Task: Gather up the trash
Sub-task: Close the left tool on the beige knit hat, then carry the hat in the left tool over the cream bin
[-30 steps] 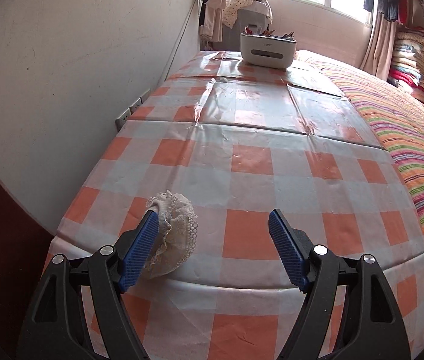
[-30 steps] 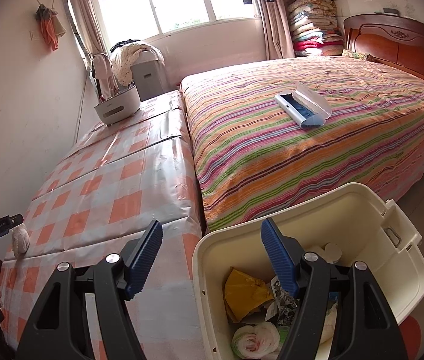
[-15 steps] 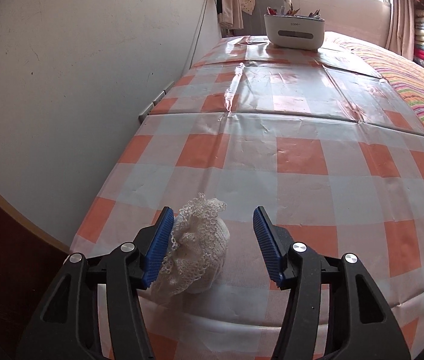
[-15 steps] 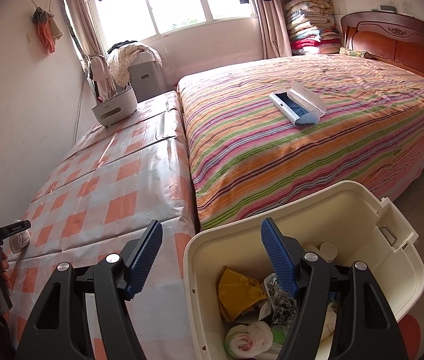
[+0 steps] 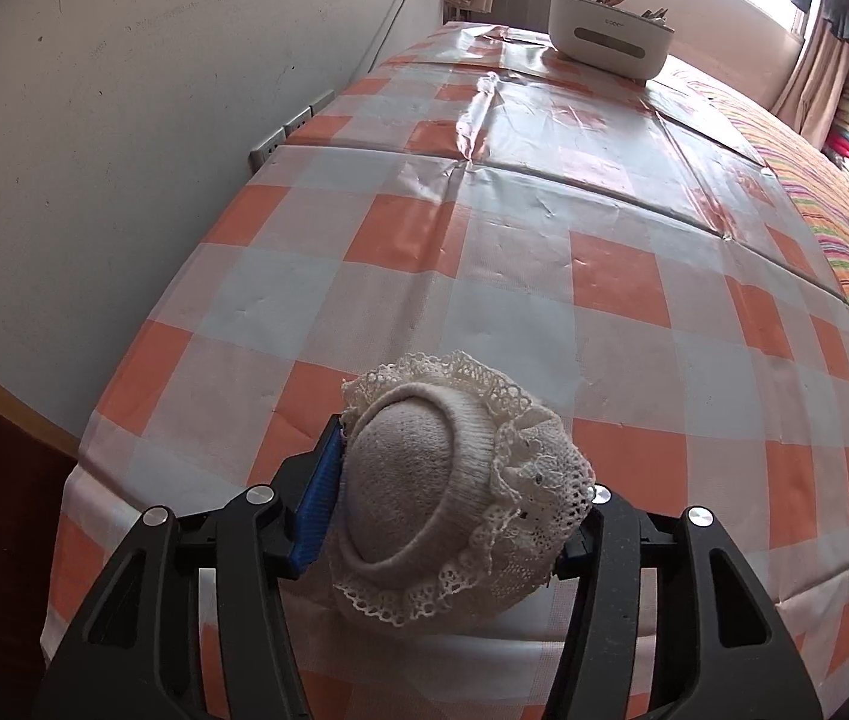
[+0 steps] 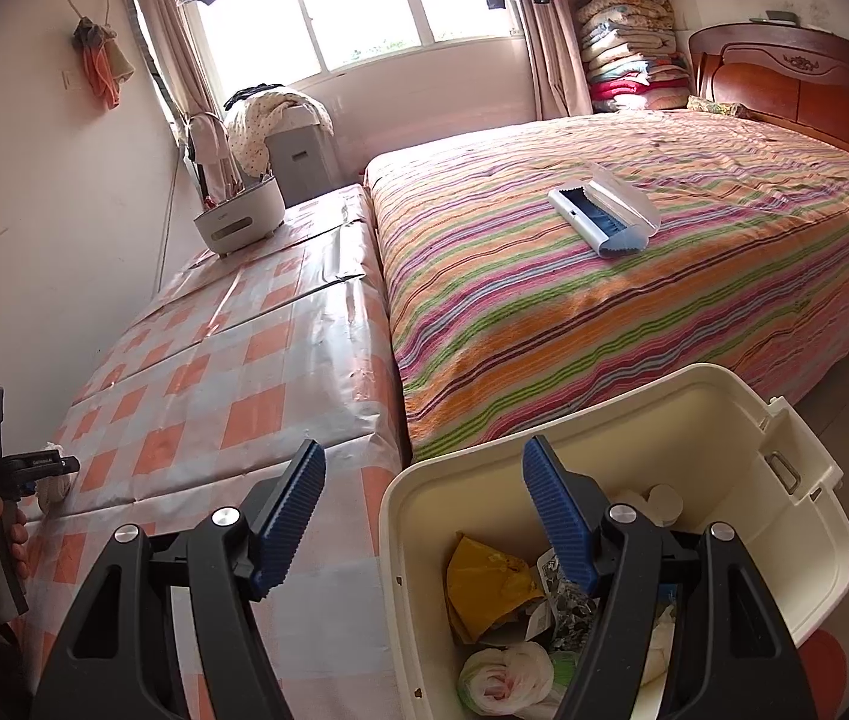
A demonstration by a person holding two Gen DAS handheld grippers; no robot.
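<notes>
A cream lace-trimmed sock ball (image 5: 454, 492) sits between the blue pads of my left gripper (image 5: 454, 504), which is shut on it at the near edge of the orange-checked tablecloth (image 5: 514, 276). In the right wrist view the left gripper (image 6: 34, 471) shows far left with the sock ball (image 6: 55, 489) in it. My right gripper (image 6: 424, 516) is open and empty, above the near rim of a cream bin (image 6: 754, 468) that holds a yellow wrapper (image 6: 484, 576), a knotted plastic bag (image 6: 502, 678) and other trash.
A white caddy (image 5: 607, 42) stands at the table's far end by the wall. The striped bed (image 6: 634, 276) lies right of the table with a white and blue brush box (image 6: 604, 216) on it. The wall (image 5: 124, 120) runs along the table's left side.
My left gripper moved forward around the sock ball and closed on it. The right gripper stayed open over the bin, shifting only slightly.
</notes>
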